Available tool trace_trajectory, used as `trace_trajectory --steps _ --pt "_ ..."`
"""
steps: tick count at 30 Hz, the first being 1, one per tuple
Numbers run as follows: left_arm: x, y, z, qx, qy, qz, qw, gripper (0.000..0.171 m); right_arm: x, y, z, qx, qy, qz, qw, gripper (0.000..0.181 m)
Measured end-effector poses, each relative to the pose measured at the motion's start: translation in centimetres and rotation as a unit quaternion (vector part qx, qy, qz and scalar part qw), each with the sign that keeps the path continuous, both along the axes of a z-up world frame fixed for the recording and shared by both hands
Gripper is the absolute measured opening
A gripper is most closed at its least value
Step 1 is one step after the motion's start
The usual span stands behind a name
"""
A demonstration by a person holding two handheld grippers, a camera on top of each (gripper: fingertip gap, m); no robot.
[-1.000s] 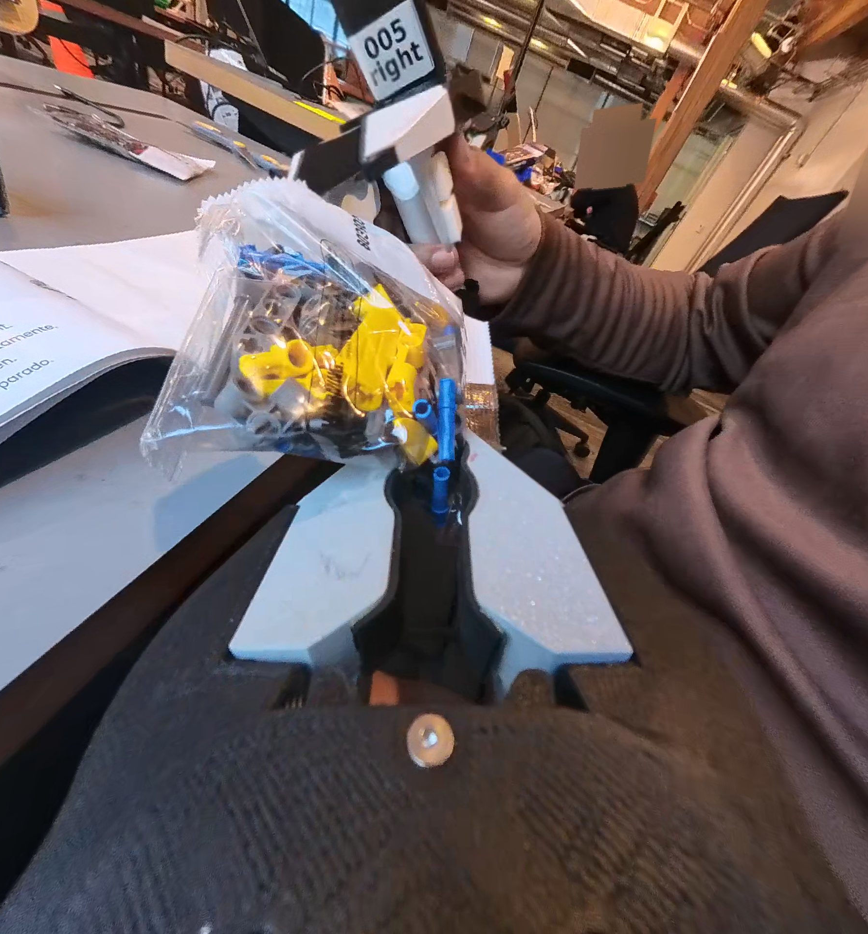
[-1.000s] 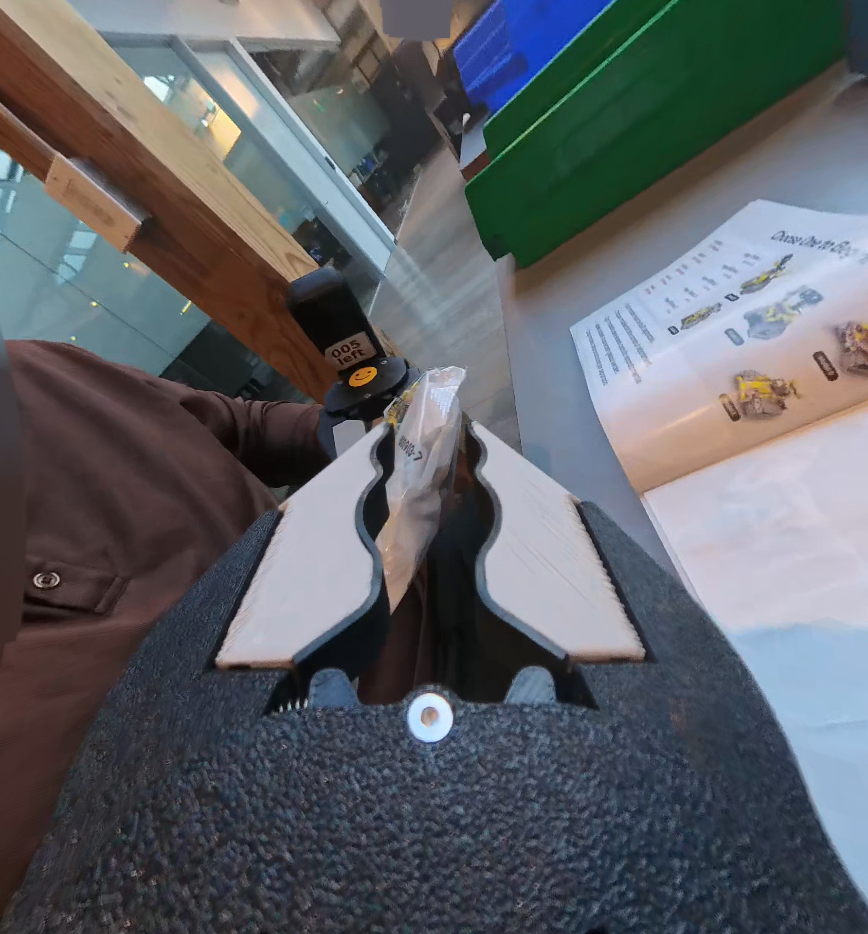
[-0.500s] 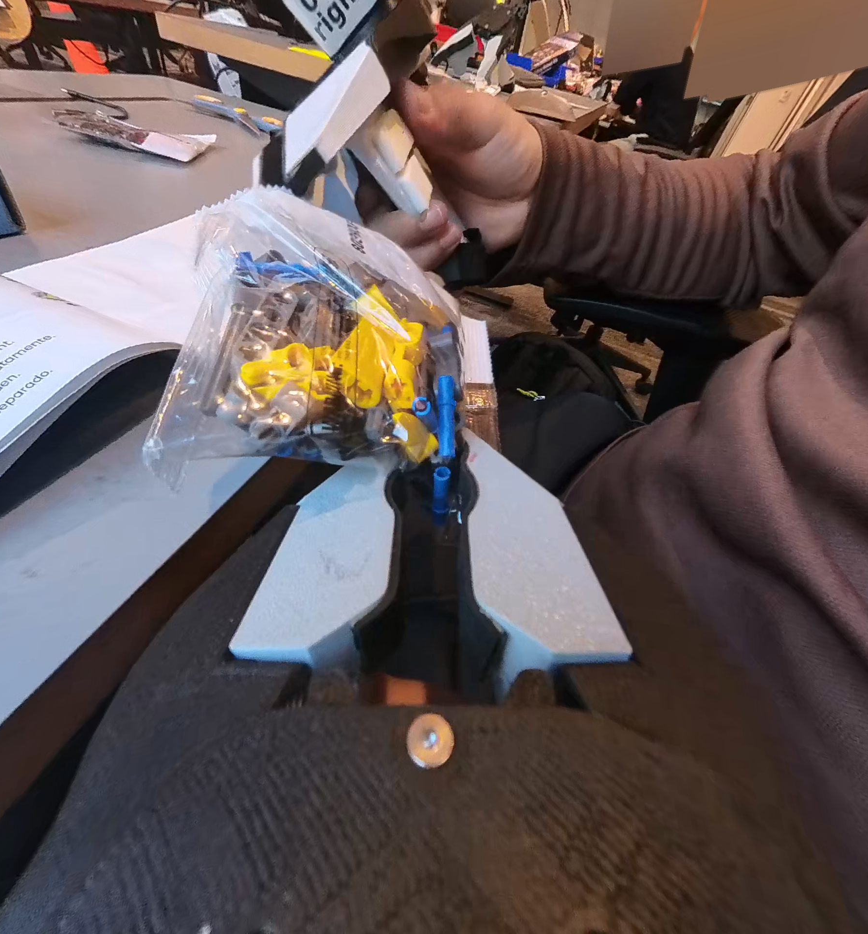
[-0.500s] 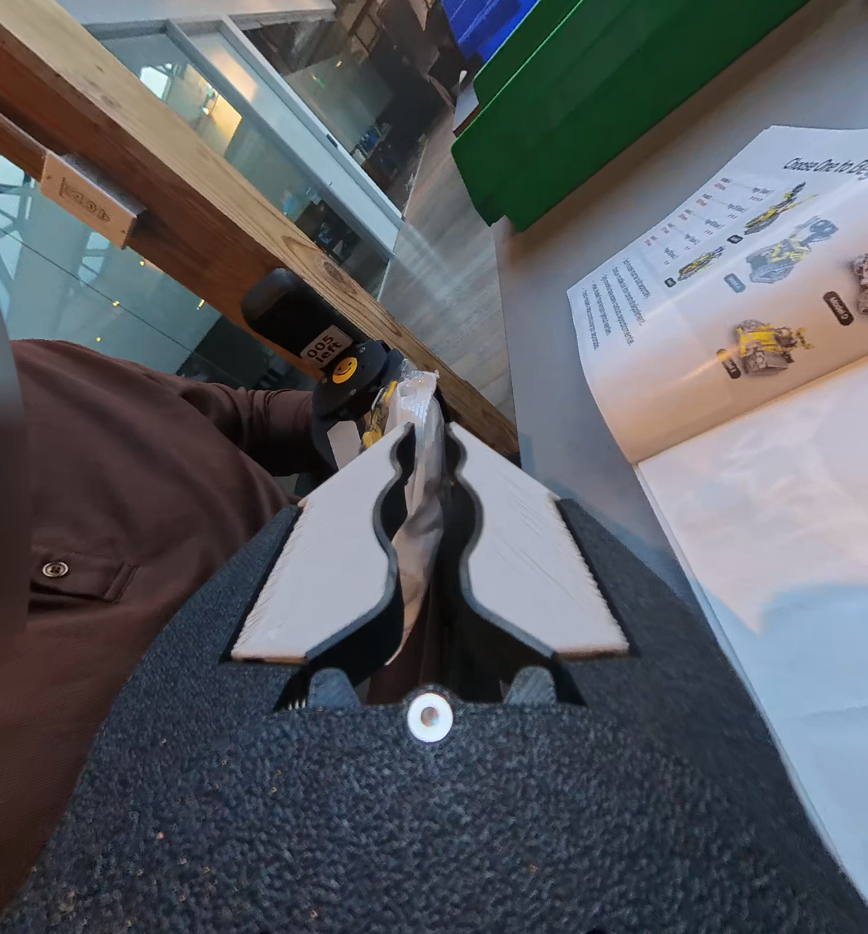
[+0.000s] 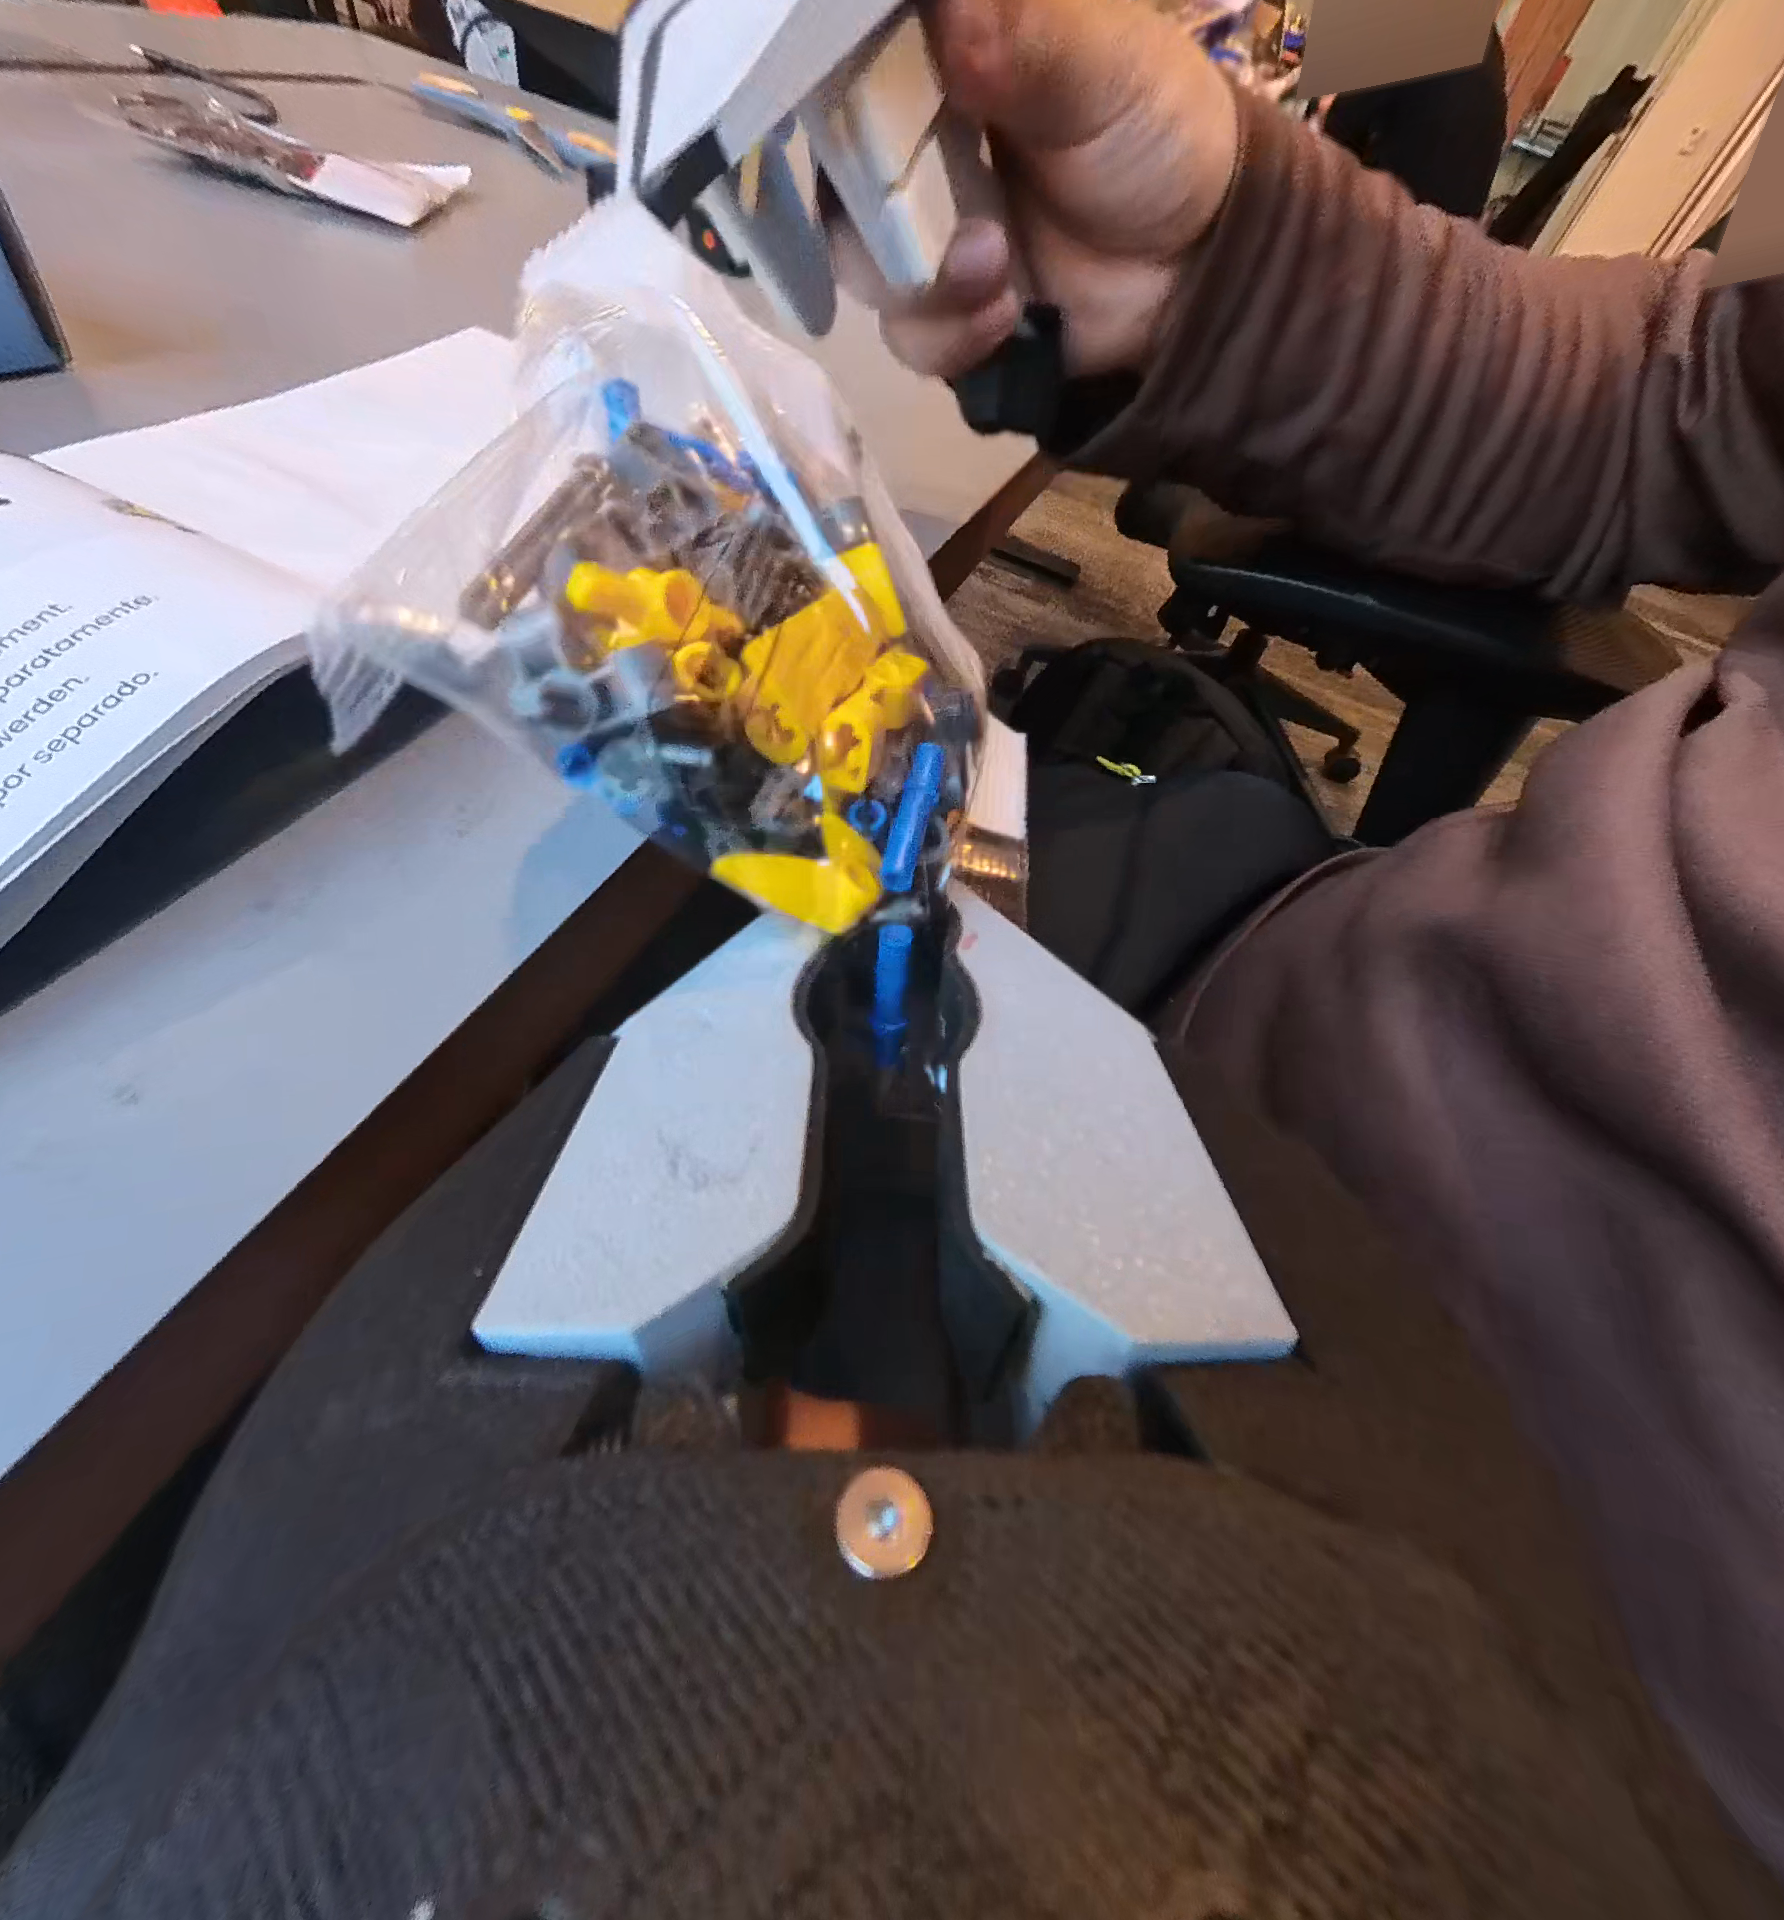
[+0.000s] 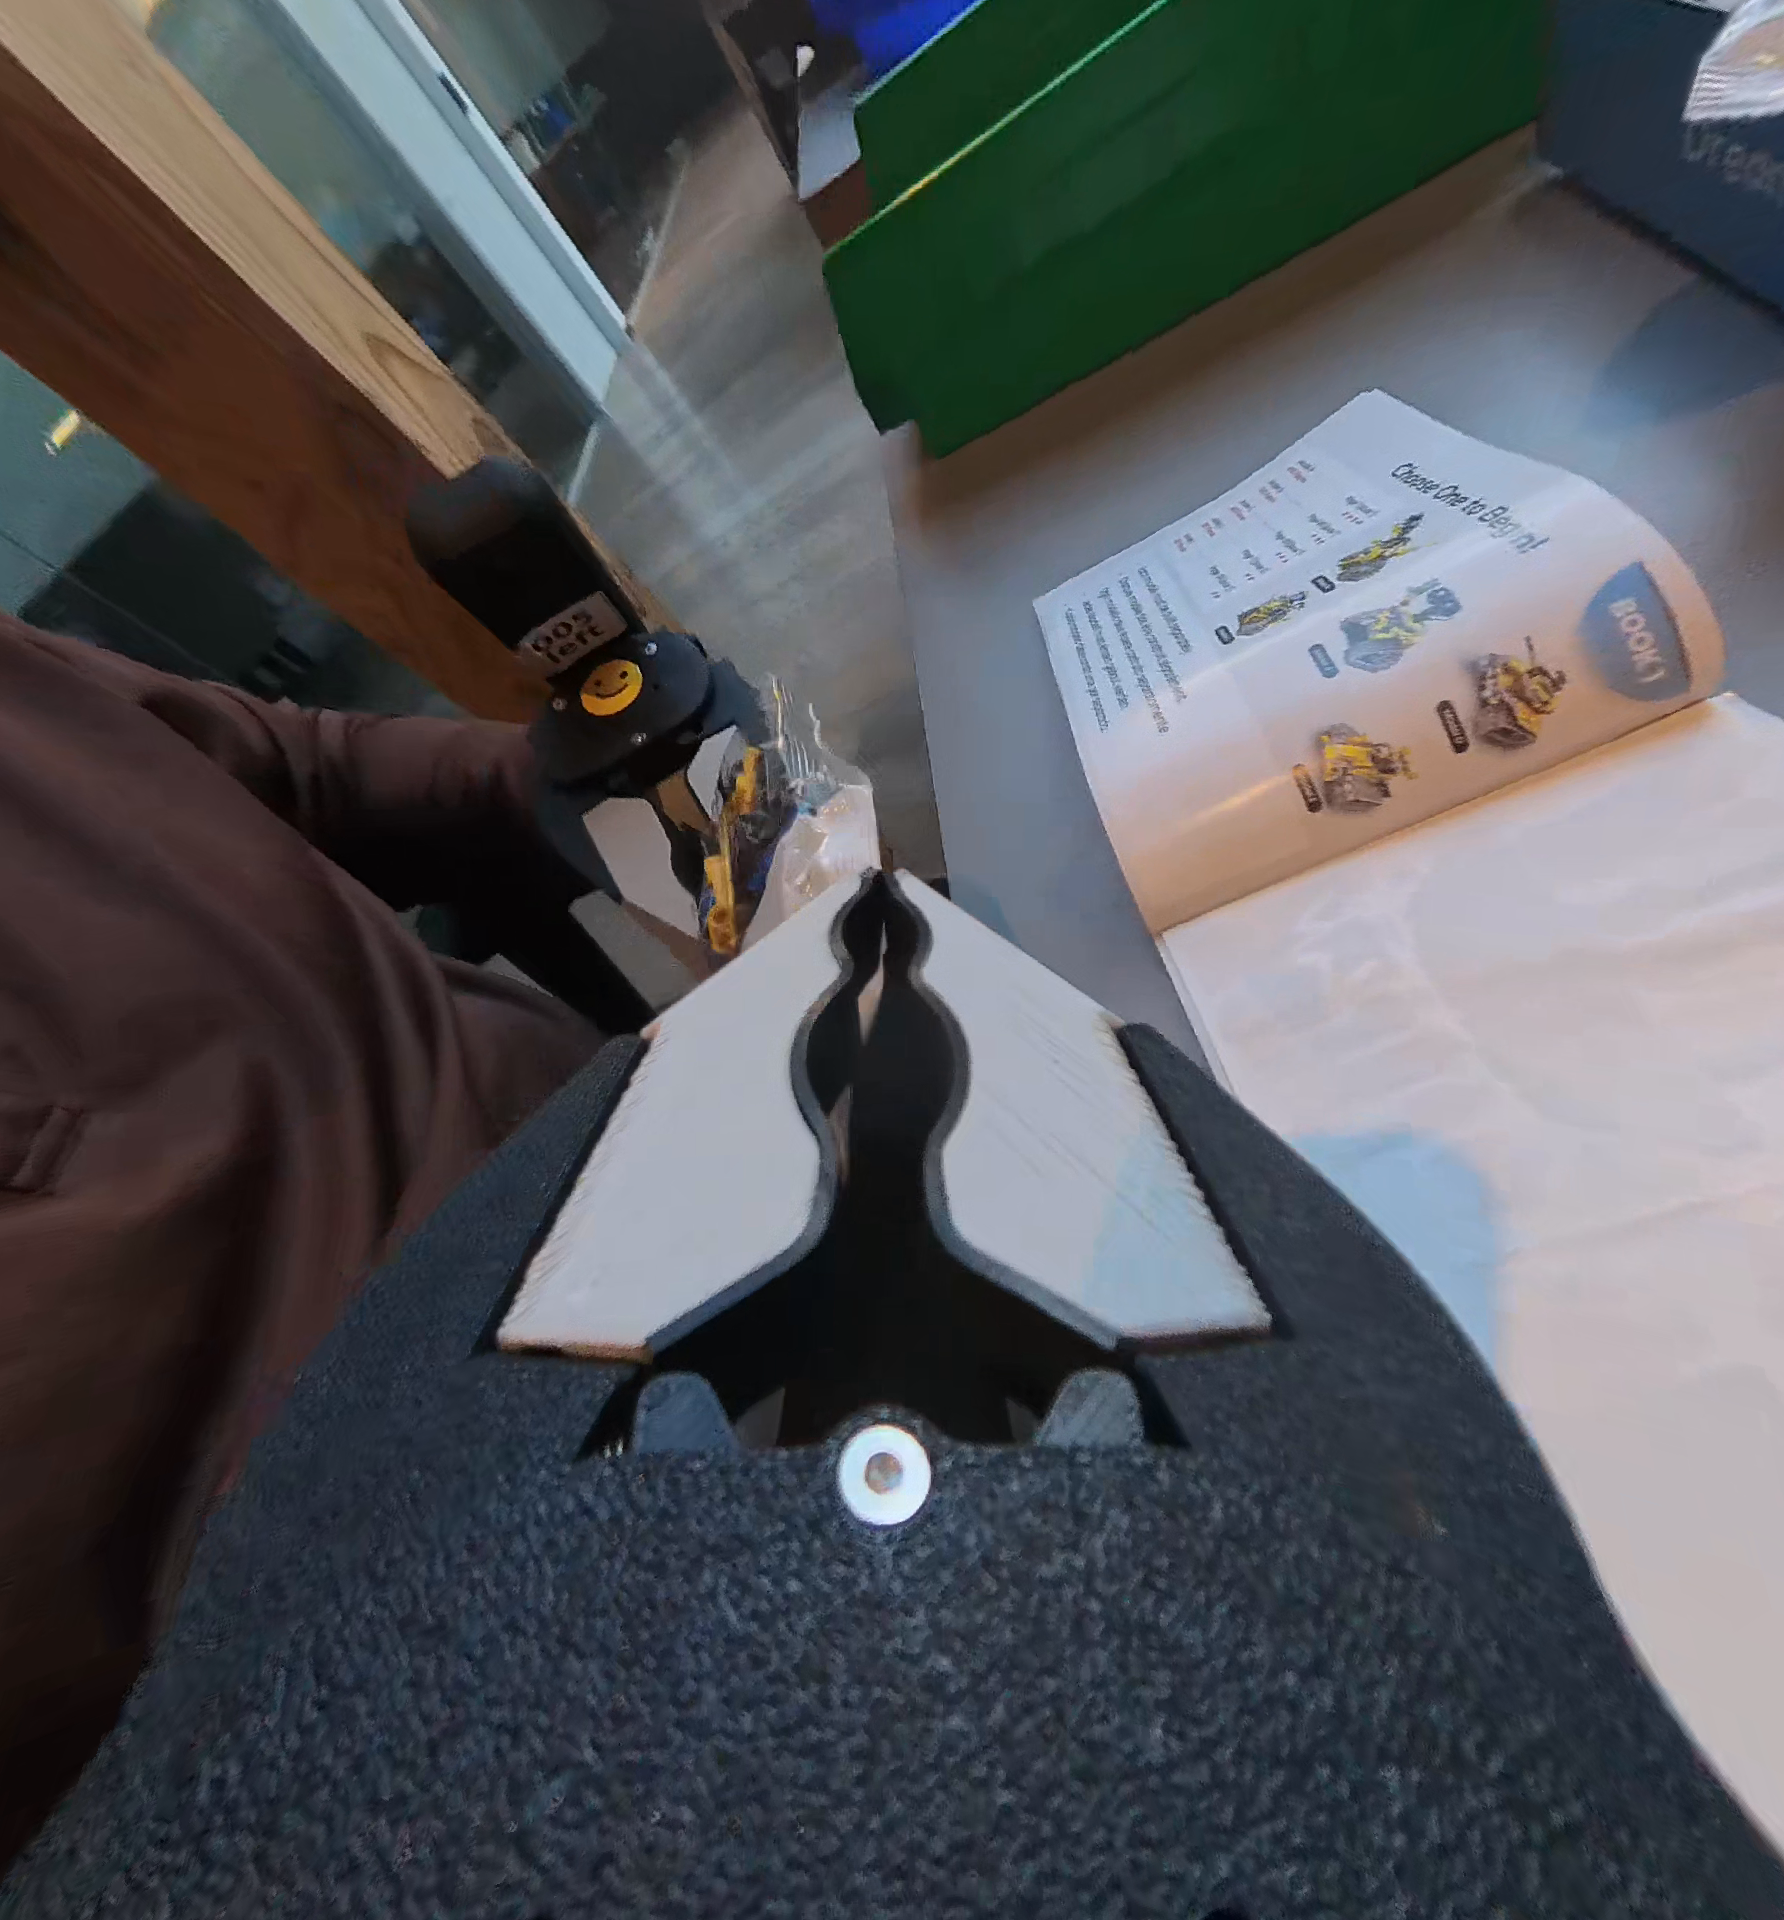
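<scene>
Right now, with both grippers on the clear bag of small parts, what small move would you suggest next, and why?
Probably ease the right gripper away from the left gripper. Both look shut on opposite ends of the bag, stretched in the air beside the table edge, apparently unopened.

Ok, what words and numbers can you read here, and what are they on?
I won't copy writing out; here's where it is.
Booklet: heading, small print, blue badge.
Left gripper: white label, smiley sticker.
Blue box: pale letters, blurred.
Bag: label strip, too blurred.
</scene>
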State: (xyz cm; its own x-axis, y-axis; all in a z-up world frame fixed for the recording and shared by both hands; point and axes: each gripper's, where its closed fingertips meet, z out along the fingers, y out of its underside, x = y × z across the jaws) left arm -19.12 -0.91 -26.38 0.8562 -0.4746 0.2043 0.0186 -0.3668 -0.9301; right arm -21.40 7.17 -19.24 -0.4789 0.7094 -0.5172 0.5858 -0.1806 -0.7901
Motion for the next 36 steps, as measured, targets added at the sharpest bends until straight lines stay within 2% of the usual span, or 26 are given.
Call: trace_trajectory --steps 4,8,14,15,17,22,26,28,30,34,36 --pt "-0.1 -0.1 0.7 -0.007 -0.042 -0.01 0.999 0.012 0.7 0.5 0.6 0.033 0.001 0.005 0.999 0.0" --pt "-0.1 -0.1 0.2 -0.017 -0.039 -0.016 0.999 0.012 1.0 0.4 0.5 0.071 -0.002 0.011 0.997 0.0" --pt "0.4 -0.2 0.6 0.011 -0.031 -0.028 0.999 0.011 1.4 -0.2 1.0 0.049 0.001 0.022 0.999 0.001" --pt "0.6 -0.2 0.9 0.02 -0.03 -0.032 0.999 0.011 1.4 -0.2 1.2 0.042 0.004 0.023 0.999 0.004" --pt "1.0 -0.1 1.3 0.031 -0.031 -0.033 0.998 0.011 1.5 0.1 1.3 0.022 -0.002 0.024 0.999 0.024" --pt "0.9 -0.1 0.8 0.032 -0.009 -0.03 0.999 0.011 1.8 -0.2 0.6 -0.055 -0.042 0.037 0.997 0.042" --pt "0.9 -0.2 1.6 0.051 -0.018 -0.027 0.998 0.011 1.8 -1.8 -1.1 -0.06 -0.077 0.055 0.994 0.041" --pt "0.8 -0.2 1.5 0.048 -0.015 -0.025 0.998 0.011 1.7 -2.7 -1.3 -0.068 -0.076 0.064 0.993 0.018" --pt "0.7 -0.1 1.1 0.036 -0.011 -0.02 0.999 0.012 1.4 -2.8 -1.4 -0.06 -0.073 0.059 0.994 0.005" --pt "-0.6 0.5 1.8 0.045 -0.028 0.017 0.998 0.03 1.4 -2.6 0.4 -0.008 -0.011 0.05 0.999 0.002" --pt "-1.2 0.6 2.4 0.052 -0.052 0.028 0.997 0.034 1.5 -2.8 0.8 0.013 -0.004 0.051 0.999 0.001"
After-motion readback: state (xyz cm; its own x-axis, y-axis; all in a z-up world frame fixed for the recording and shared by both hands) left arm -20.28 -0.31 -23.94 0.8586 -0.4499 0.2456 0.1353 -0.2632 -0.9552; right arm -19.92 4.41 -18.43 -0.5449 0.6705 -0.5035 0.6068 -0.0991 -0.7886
